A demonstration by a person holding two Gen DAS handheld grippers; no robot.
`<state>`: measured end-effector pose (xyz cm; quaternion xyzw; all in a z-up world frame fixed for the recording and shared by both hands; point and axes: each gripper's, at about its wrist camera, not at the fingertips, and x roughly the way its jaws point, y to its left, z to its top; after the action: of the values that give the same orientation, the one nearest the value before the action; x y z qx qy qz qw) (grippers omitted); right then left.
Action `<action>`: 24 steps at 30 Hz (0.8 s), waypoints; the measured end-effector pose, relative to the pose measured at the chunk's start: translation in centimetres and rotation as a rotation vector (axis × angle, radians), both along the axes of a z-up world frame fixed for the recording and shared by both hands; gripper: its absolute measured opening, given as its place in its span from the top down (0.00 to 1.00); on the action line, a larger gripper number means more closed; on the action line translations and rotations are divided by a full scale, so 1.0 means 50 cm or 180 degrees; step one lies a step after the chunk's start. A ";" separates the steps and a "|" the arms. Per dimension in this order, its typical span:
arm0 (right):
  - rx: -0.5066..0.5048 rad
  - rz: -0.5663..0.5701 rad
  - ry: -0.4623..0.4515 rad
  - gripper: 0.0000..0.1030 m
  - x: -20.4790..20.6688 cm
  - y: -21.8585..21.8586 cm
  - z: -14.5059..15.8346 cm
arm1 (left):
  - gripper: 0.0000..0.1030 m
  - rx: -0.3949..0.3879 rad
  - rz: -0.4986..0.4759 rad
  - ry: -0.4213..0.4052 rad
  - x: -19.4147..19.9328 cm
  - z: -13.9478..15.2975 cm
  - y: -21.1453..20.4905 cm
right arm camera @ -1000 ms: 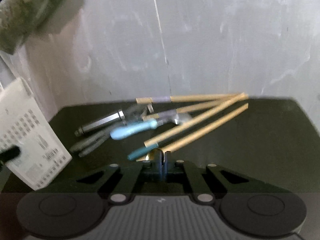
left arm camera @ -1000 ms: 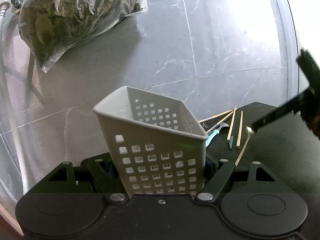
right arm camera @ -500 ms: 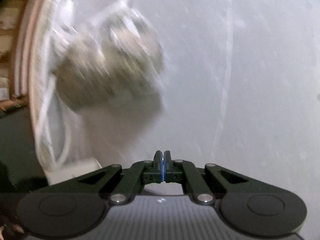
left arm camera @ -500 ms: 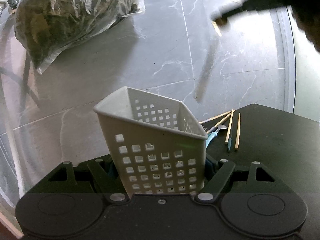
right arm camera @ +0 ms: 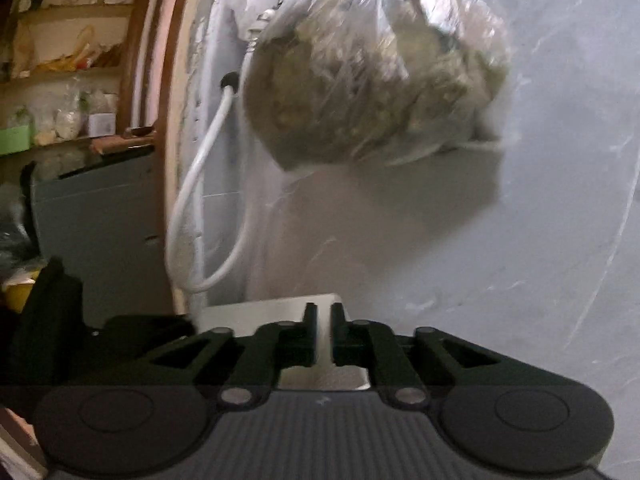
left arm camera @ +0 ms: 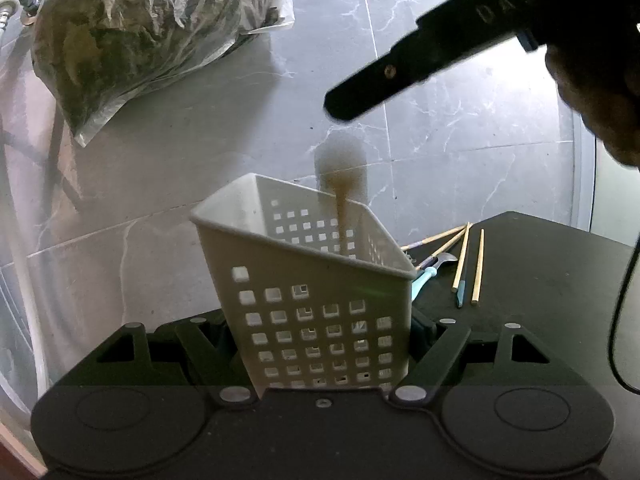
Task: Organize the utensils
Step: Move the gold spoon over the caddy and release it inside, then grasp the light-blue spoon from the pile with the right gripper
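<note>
A white perforated utensil basket (left arm camera: 320,296) stands tilted at the near edge of a black table (left arm camera: 532,280), clamped by its lower walls between the fingers of the left gripper (left arm camera: 320,360), whose jaws press on both sides of it. A blurred brown chopstick (left arm camera: 344,208) drops upright into the basket's open mouth, directly under the tip of the right gripper (left arm camera: 348,108), which hangs above the basket in a person's hand (left arm camera: 592,92). In the right wrist view that gripper's (right arm camera: 323,332) jaws are opening, a narrow gap between them and nothing in it, with the basket's white rim (right arm camera: 264,312) just below. Beyond the basket on the table lie more wooden chopsticks (left arm camera: 476,268), one of them with a blue tip (left arm camera: 461,292), beside a blue-handled utensil (left arm camera: 424,278). Behind, against the grey marbled wall (left arm camera: 440,80), hangs a clear plastic bag (left arm camera: 152,28) of dried greenish matter, next to a white hose (right arm camera: 200,184).
</note>
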<state>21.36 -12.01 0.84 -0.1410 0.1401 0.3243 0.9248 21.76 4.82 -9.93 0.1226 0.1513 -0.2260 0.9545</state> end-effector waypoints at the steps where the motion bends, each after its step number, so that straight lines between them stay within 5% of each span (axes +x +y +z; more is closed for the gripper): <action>1: 0.0030 0.0005 0.0042 0.64 -0.003 -0.005 -0.004 | 0.24 0.0003 0.0000 0.0002 0.001 0.000 0.000; 2: 0.0090 0.0010 0.0076 0.53 -0.002 -0.014 -0.005 | 0.24 0.0006 -0.0001 0.0004 0.001 0.000 0.000; 7: 0.0442 -0.0395 0.0315 0.41 0.030 -0.096 -0.009 | 0.24 0.0015 0.0005 0.0014 0.003 0.002 0.000; 16: 0.0885 -0.1423 0.1568 0.41 0.255 -0.295 -0.172 | 0.24 0.0044 0.0047 0.0038 0.002 0.008 -0.007; 24: 0.1376 -0.1854 0.2288 0.45 0.330 -0.319 -0.241 | 0.24 0.0045 0.0102 0.0048 0.004 0.010 -0.015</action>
<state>37.85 -27.97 -11.22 0.2189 0.4126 0.1027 0.8783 21.97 4.07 -9.42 0.1252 0.1620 -0.2105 0.9559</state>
